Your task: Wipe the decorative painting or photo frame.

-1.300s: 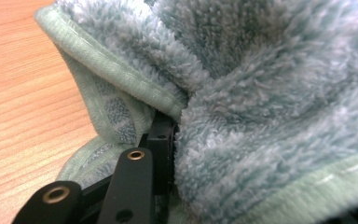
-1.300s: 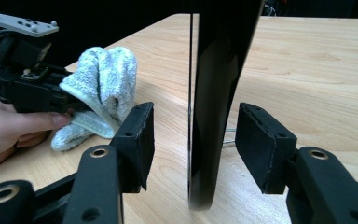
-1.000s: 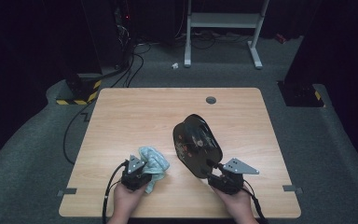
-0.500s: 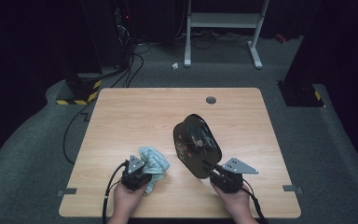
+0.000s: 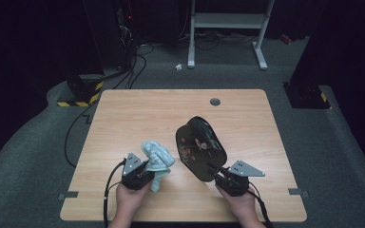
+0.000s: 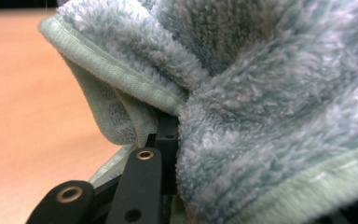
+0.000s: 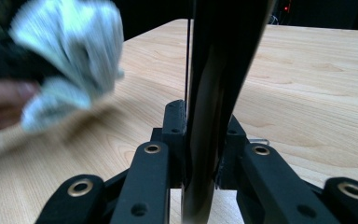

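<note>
Two grippers: both are seen clamped on something, near the front edge of the table.
Table (image 5: 138, 109): light wood, a small round grommet (image 5: 215, 101) is set near its far edge.
Plate (image 5: 200, 148): dark, glossy, with a faint pattern on its face; it's held up off the table on its edge, tilted, right of centre. In the right gripper view it's seen edge-on (image 7: 214, 93), rising straight up between the jaws.
Cloth (image 5: 158, 160): fluffy pale blue-green towel with a stitched hem, bunched up, just left of the plate and not seen touching it. Its pile is seen close up in the left gripper view (image 6: 261, 116).
Right gripper (image 5: 218, 170): jaws are closed tight on the plate's lower rim, barely apart, only the rim's thickness is left between them (image 7: 203, 140).
Left gripper (image 5: 148, 167): jaws are buried in the cloth and pinched on a fold of it; the gap can't be made out under the fabric.
</note>
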### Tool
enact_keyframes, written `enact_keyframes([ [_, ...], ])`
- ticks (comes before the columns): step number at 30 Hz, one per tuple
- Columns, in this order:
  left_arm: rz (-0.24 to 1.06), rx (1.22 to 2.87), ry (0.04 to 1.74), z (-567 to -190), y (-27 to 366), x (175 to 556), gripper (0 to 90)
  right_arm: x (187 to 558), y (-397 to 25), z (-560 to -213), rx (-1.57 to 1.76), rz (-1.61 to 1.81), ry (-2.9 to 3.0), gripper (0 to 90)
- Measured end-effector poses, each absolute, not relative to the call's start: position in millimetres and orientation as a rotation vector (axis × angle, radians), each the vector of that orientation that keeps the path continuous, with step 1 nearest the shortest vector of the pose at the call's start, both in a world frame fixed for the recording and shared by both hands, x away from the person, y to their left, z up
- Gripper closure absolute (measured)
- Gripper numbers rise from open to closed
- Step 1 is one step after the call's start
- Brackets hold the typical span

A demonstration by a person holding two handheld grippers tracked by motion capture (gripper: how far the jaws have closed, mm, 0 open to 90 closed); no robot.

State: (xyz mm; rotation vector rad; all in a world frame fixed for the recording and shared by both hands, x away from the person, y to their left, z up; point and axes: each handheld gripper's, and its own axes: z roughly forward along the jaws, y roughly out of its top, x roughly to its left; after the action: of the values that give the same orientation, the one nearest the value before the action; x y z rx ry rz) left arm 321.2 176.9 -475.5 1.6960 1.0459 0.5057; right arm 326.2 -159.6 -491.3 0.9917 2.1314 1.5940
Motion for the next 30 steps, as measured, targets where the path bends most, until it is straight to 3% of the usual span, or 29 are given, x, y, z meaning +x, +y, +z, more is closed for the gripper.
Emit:
enact_keyframes([
  [17, 0.548, 1.607, 0.794, -370, 117, 337, 70.4, 326, -160, -492, 0.992, 1.610, 2.130, 77.4],
  [30, 0.540, 1.580, 0.736, -328, 80, 370, 70.3, 327, -161, -492, 0.984, 1.611, 2.138, 77.5],
])
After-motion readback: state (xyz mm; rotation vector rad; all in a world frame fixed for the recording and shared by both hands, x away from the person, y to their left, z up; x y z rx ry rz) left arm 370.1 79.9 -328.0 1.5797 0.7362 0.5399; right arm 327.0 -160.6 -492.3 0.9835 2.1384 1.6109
